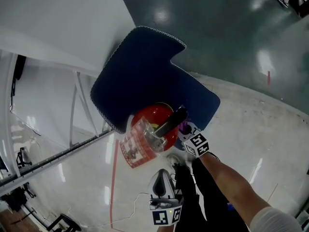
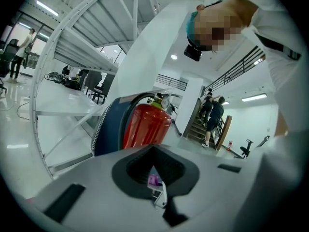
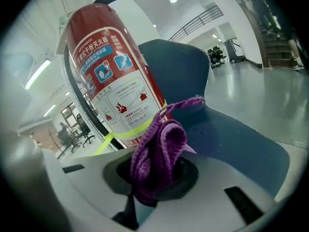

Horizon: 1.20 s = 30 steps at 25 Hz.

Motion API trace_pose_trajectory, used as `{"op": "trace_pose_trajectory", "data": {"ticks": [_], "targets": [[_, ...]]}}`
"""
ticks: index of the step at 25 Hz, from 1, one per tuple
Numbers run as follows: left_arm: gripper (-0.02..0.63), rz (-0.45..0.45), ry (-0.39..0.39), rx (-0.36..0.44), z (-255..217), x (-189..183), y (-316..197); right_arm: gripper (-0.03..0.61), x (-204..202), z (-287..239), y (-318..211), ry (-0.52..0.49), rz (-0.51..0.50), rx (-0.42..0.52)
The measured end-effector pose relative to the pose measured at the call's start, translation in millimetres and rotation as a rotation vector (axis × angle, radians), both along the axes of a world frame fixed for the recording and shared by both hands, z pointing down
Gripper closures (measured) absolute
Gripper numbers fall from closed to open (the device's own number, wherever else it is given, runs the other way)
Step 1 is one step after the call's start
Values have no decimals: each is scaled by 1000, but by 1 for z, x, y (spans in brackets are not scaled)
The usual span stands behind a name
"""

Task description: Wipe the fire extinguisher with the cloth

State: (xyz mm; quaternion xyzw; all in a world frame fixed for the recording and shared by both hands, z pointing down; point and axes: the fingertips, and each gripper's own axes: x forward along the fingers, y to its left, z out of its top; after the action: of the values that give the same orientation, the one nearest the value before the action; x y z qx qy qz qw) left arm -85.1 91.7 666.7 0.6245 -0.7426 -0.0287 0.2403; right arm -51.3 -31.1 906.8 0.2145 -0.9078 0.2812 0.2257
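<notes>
A red fire extinguisher (image 1: 153,121) stands upright on a dark blue mat (image 1: 145,71); its black handle (image 1: 170,122) points toward me. My right gripper (image 1: 185,128) is right beside the extinguisher's right side, shut on a bunched purple cloth (image 3: 159,153). In the right gripper view the cloth lies just in front of the labelled red cylinder (image 3: 113,76), near a yellow strap (image 3: 118,136); touch cannot be told. My left gripper (image 1: 164,178) hangs lower, a short way from the extinguisher (image 2: 145,127), jaws together, with nothing held.
A white steel frame (image 1: 72,105) rises at the left, close to the mat. A red floor line (image 1: 114,178) and a thin cable (image 1: 133,202) run near my feet. People climb stairs (image 2: 212,112) in the distance. A clear plastic tag (image 1: 139,140) hangs on the extinguisher.
</notes>
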Motion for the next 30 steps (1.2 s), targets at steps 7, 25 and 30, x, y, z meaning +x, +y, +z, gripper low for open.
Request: {"op": "trace_pose_trajectory", "data": {"ticks": [7,25,30], "targets": [[609,17,-16,34,-27,7,1,522,1,-56,3,-76,12,25],[609,-18,-83,45,-125,11,37,522,-4,-256,22,-167,-14,136],[609,0,-91,48,-145,18,44,522,-8,-305,33,-221,-53,176]]}}
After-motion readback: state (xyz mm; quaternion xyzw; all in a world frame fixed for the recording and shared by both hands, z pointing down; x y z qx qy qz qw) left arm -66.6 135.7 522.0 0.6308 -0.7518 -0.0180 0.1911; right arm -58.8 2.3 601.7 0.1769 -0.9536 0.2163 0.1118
